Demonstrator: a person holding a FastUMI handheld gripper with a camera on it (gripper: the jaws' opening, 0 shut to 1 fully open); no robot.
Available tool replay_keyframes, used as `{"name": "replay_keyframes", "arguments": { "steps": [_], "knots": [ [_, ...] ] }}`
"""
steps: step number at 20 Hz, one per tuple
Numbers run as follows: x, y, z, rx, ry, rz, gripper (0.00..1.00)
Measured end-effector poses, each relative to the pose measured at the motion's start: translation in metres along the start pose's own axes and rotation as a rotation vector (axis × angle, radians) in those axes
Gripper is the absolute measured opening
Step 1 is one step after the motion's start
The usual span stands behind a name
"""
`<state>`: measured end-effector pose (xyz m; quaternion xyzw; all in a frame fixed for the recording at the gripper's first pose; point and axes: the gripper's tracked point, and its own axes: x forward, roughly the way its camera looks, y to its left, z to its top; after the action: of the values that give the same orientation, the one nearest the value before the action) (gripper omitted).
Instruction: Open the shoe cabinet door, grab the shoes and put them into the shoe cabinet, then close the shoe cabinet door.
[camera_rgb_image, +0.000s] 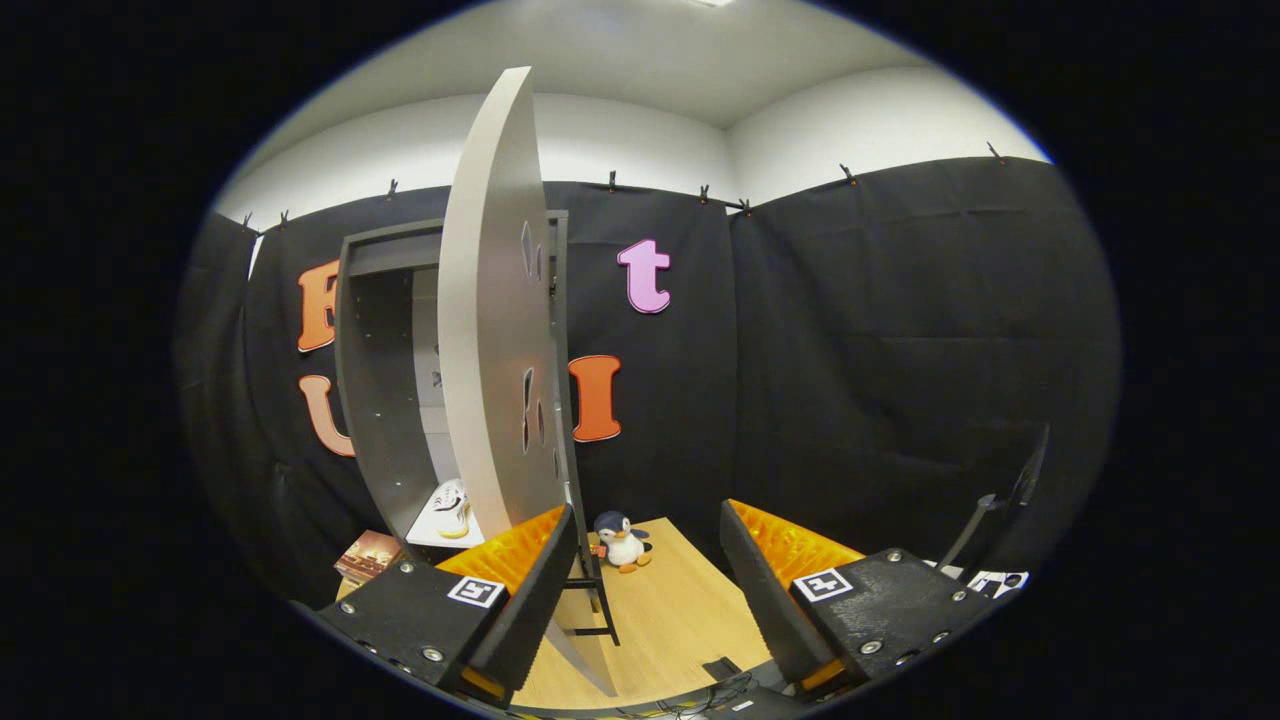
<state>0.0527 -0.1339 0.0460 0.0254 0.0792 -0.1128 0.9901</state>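
With the shoe (452, 508) already on the cabinet (385, 400) shelf at ten o'clock, the claw (648, 590) gapes empty beside the open door (495, 330), whose edge at eleven o'clock could slip off the fingers during closing.

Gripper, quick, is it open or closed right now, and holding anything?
Gripper: open, holding nothing; cabinet door edge just inside the left finger.

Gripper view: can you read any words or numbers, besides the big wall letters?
No words or numbers can be read.
Black-and-white square markers on the open gripper jaws: patterns, not text.
Brown printed booklet beside the dark shoe cabinet: too blurred to read.
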Motion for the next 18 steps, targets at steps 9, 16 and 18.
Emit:
{"name": "replay_keyframes", "arguments": {
  "steps": [9, 16, 18],
  "knots": [
    [-0.004, 0.099, -0.004, 0.045, 0.017, 0.219, 0.90],
    [0.011, 0.169, -0.002, 0.039, 0.007, 0.320, 0.90],
    [0.018, 0.192, -0.002, 0.041, 0.005, 0.364, 0.90]
  ]
}}
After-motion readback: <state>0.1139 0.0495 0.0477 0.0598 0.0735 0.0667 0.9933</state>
